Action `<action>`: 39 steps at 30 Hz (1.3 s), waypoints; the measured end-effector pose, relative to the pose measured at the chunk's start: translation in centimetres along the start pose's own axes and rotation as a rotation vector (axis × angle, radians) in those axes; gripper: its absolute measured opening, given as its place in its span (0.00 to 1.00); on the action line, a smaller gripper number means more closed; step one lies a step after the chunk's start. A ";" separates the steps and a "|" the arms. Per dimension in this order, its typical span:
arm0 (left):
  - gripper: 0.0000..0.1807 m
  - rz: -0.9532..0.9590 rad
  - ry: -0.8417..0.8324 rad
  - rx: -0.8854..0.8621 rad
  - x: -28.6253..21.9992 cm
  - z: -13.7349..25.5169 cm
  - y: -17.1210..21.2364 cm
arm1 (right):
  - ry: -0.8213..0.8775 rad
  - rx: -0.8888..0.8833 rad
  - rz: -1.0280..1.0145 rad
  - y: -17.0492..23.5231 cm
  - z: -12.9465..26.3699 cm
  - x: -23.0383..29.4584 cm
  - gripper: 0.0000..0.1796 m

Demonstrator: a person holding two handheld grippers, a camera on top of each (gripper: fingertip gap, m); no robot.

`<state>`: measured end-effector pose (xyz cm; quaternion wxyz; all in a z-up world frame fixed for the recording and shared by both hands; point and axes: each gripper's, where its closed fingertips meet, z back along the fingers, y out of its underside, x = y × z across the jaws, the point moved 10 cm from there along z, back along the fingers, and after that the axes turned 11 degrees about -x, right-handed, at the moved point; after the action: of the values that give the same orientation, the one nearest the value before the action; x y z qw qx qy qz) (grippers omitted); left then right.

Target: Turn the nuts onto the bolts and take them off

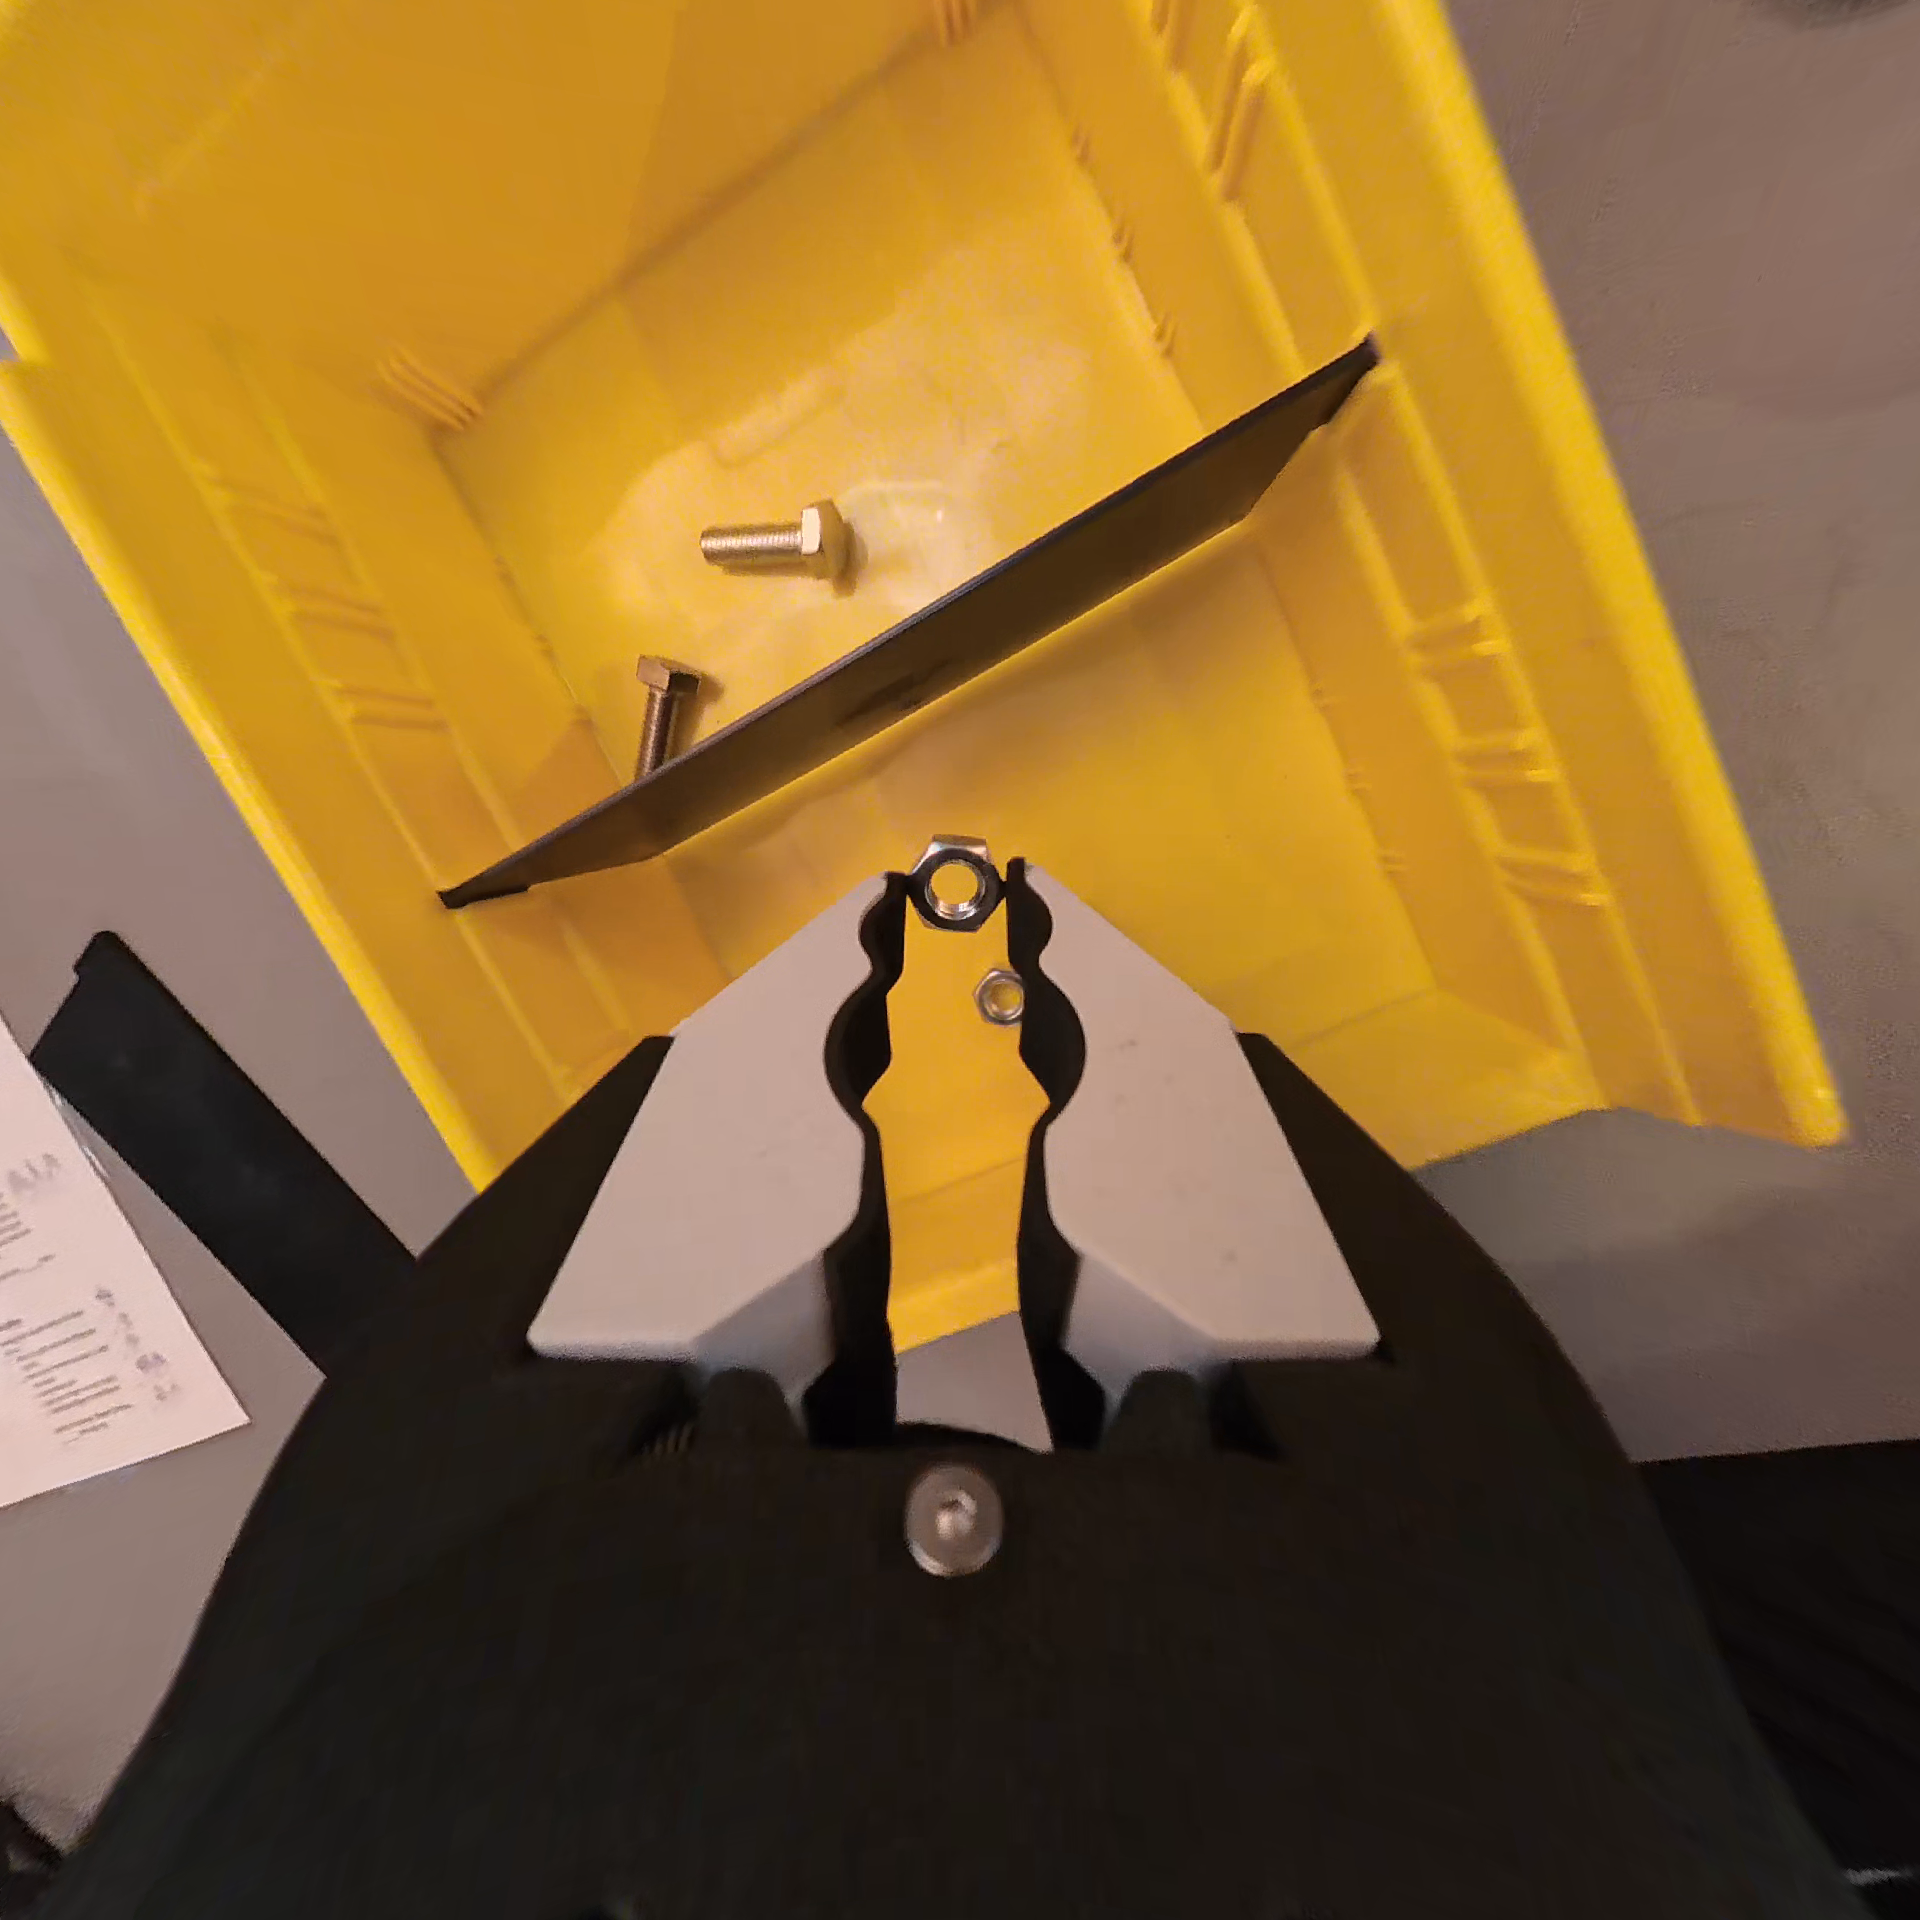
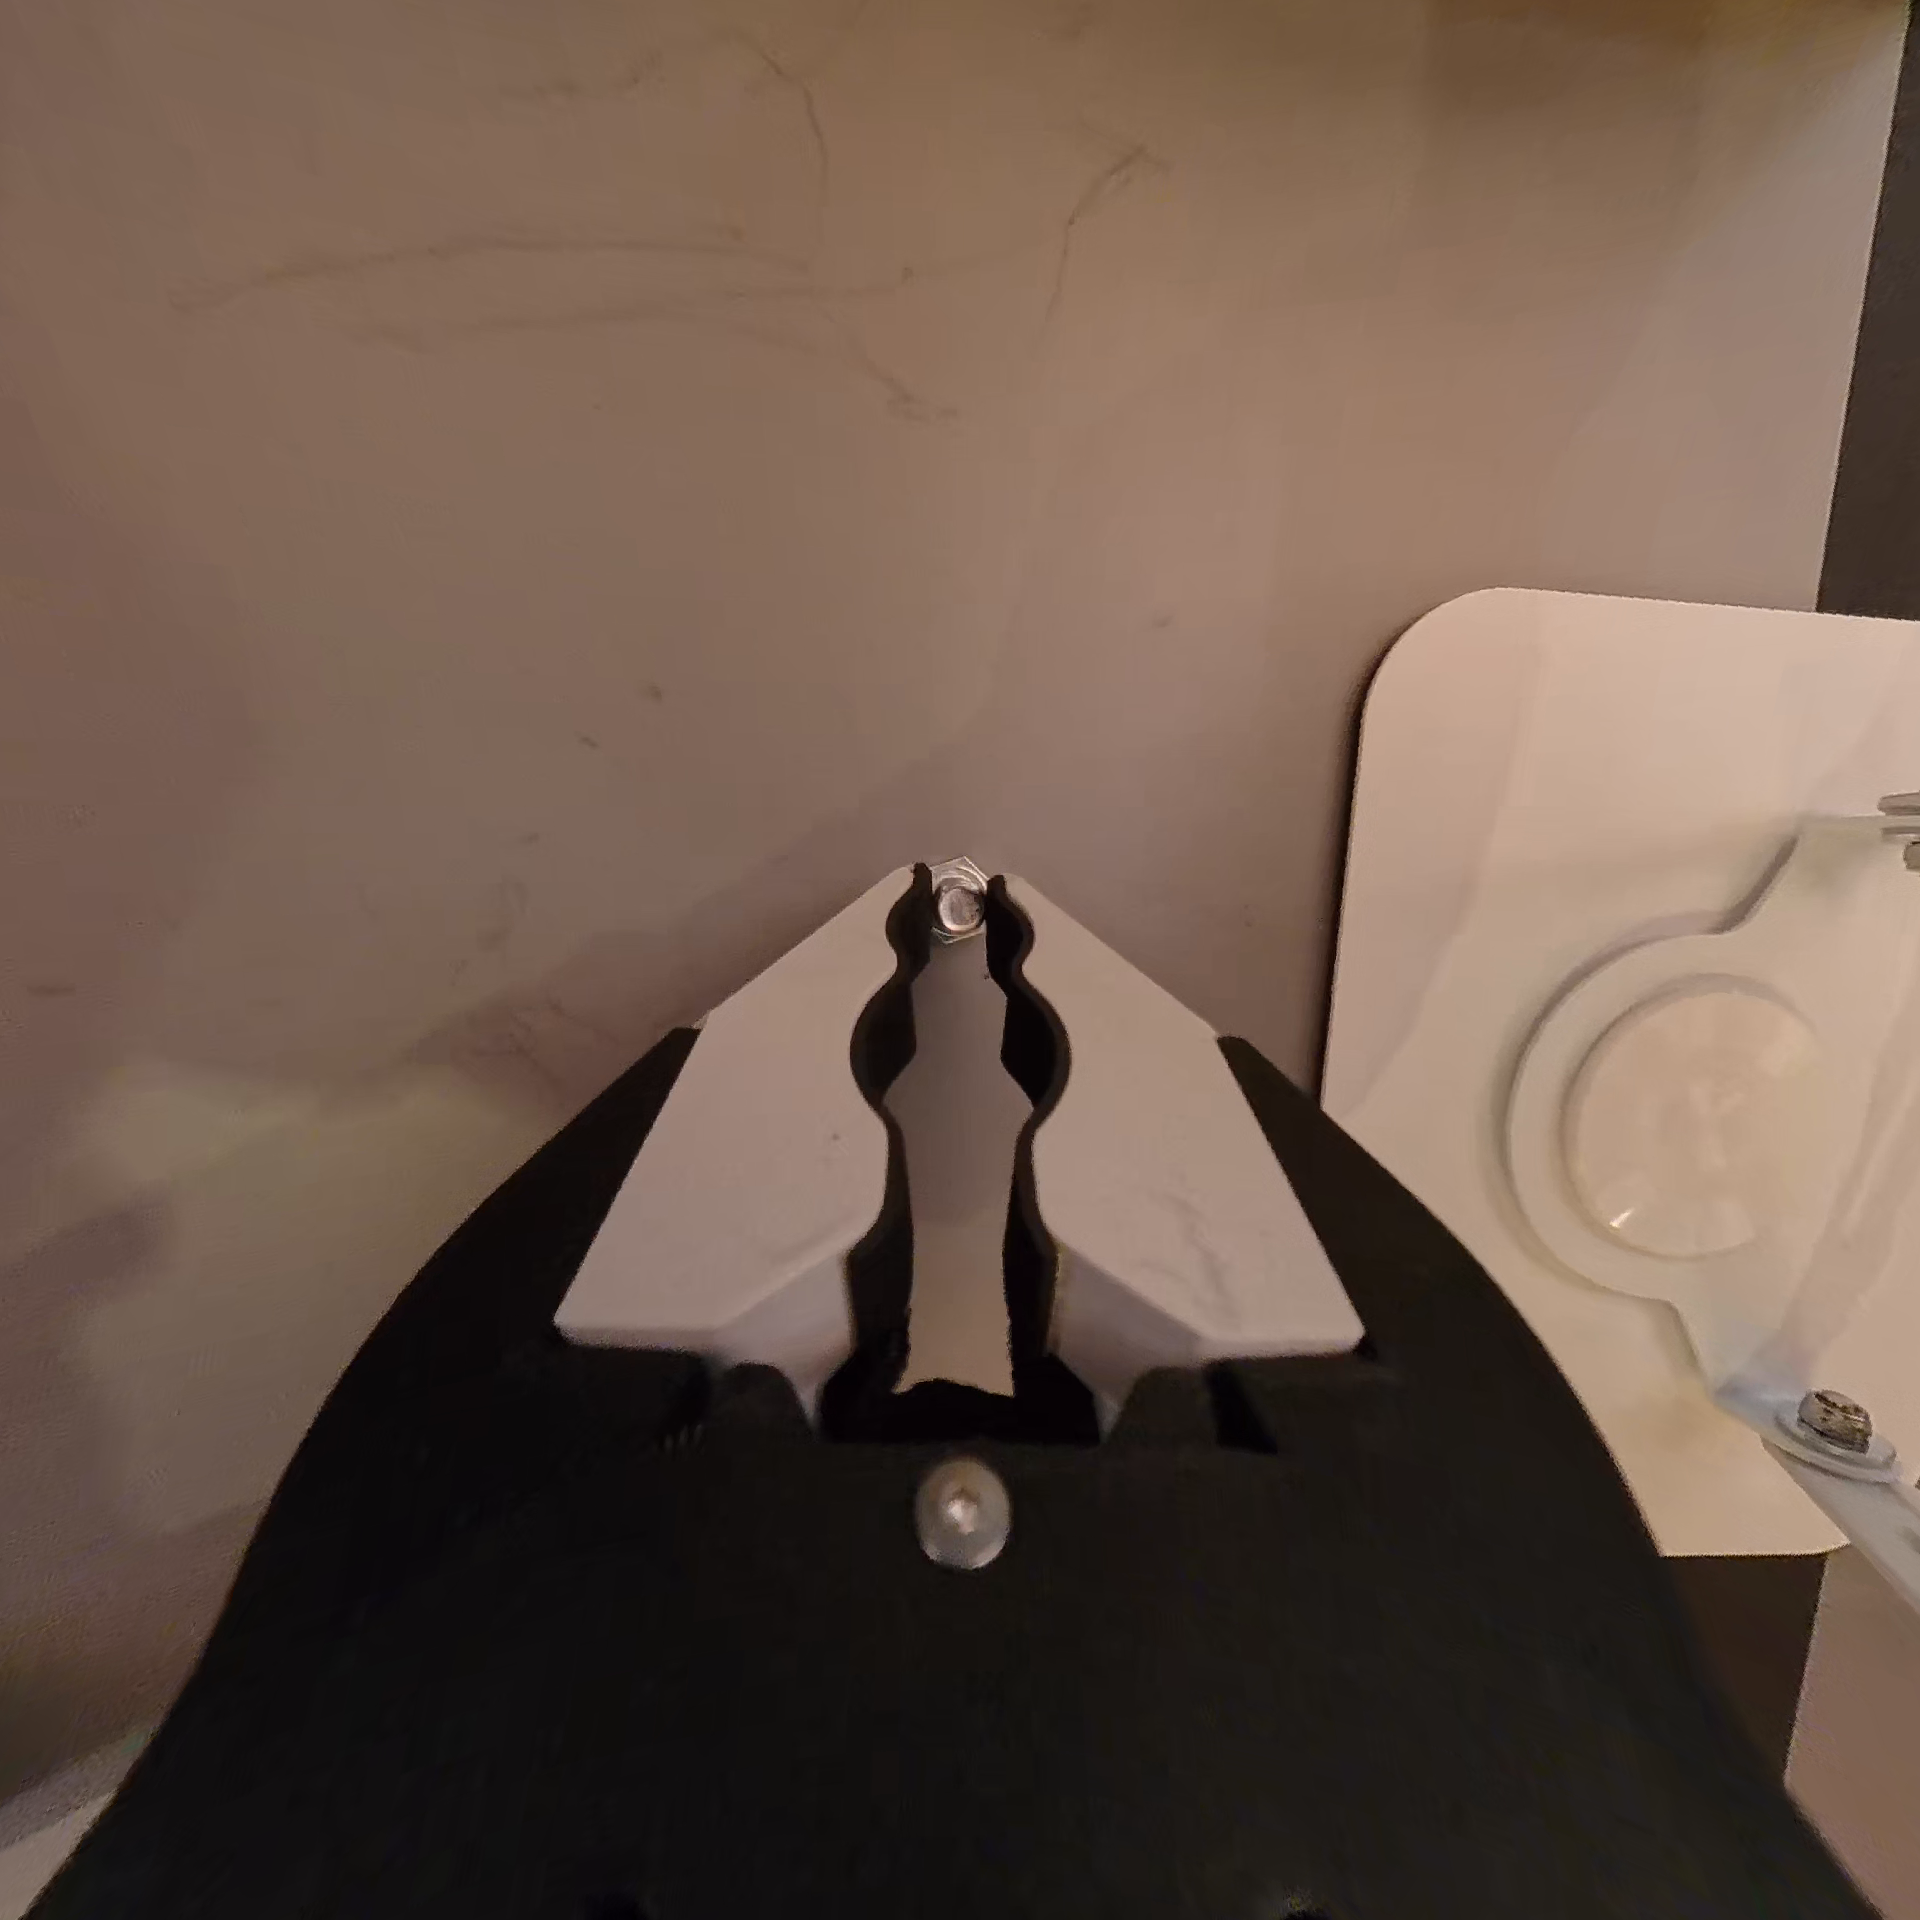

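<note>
My left gripper (image 1: 954, 896) pinches a nut (image 1: 953, 885) over the bin (image 1: 1455, 727); my right gripper (image 2: 957, 912) clamps a bolt (image 2: 957, 910). Two bolts (image 1: 774, 542) and another nut (image 1: 1000, 1001) wait; nothing threaded yet.

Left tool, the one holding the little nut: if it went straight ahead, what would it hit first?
Probably the yellow bin's floor just before the black divider; the left tool, gripping a nut, points there, though depth is unclear.

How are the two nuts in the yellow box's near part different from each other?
The held nut is pinched at the tips of the left gripper, raised, and looks larger. The loose nut lies flat on the floor of the yellow bin, ungripped, and looks smaller, perhaps only because it is farther away. Both are silver hexagons on the same side of the black divider.
</note>
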<state>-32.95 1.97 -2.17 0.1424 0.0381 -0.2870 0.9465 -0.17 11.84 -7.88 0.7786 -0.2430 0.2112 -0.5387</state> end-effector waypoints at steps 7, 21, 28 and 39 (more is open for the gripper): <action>0.10 -0.058 -0.015 -0.075 -2.0 2.6 -2.2 | 0.015 -0.034 -0.007 -0.4 0.7 -0.1 0.10; 0.10 -0.126 0.275 -0.429 -9.4 5.7 -7.7 | 0.264 -0.555 0.121 -5.4 8.6 0.1 0.20; 0.10 0.051 0.770 -0.706 -12.5 5.8 -9.4 | 0.406 -0.800 0.306 -7.9 10.4 2.0 0.21; 0.10 0.155 1.099 -0.850 -13.6 5.4 -9.4 | 0.411 -0.878 0.379 -9.0 9.6 3.3 0.17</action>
<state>-17.26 3.06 5.22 0.2017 -0.5256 -0.5207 0.6419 0.01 7.48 4.99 0.6295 -0.3933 0.6061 -0.2858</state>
